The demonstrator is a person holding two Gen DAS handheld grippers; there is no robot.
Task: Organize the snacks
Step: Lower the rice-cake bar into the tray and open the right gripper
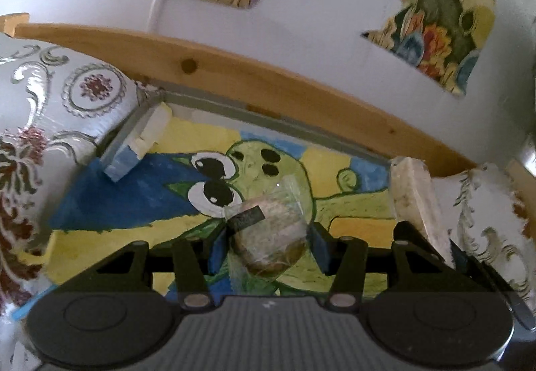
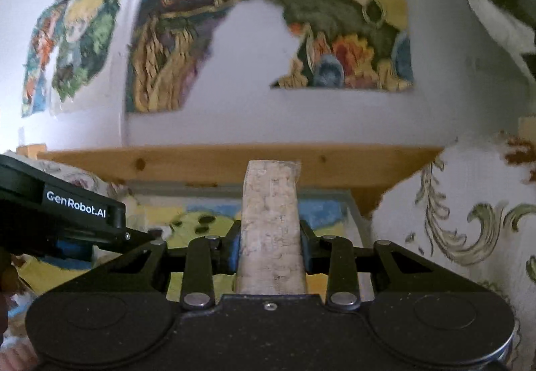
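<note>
My left gripper is shut on a round brown cookie in clear wrap with a dark label, held above a shallow box whose floor shows a painted green turtle. My right gripper is shut on a pale rice-cake bar in clear wrap, which stands upright between the blue pads over the same painted box. That bar also appears at the right of the left wrist view. The left gripper's black body shows at the left of the right wrist view.
A wooden rail runs behind the box, with a white wall carrying torn colourful pictures above it. Patterned white cloth lies left of the box, and similar floral cloth on the right. A white foam piece sits in the box's far-left corner.
</note>
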